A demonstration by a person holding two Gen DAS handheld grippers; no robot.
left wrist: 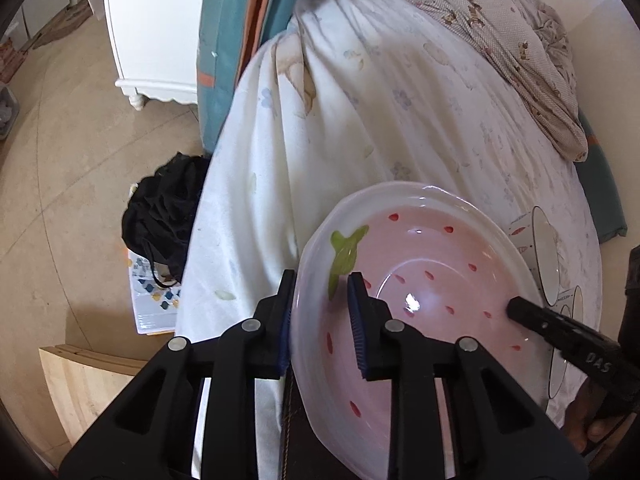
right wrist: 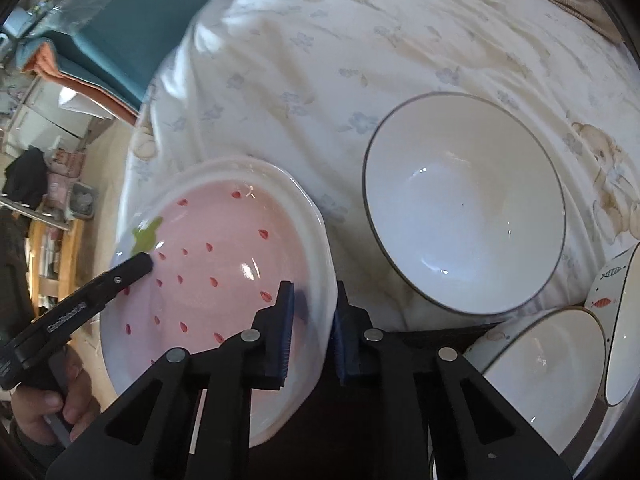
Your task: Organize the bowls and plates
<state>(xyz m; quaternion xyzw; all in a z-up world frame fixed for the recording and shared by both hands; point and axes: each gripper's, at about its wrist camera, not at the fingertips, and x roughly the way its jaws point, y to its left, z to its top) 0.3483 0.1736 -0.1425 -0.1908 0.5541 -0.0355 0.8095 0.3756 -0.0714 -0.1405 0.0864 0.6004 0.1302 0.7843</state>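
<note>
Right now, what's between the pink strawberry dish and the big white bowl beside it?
Only bare floral bedsheet separates the pink strawberry dish from the big white bowl; they don't touch. The right wrist view shows this.

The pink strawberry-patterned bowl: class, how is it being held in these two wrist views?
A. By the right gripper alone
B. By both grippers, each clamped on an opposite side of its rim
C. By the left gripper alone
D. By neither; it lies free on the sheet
B: the left gripper and the right gripper each pinch the rim of the strawberry bowl, one pad inside, one outside.
</note>
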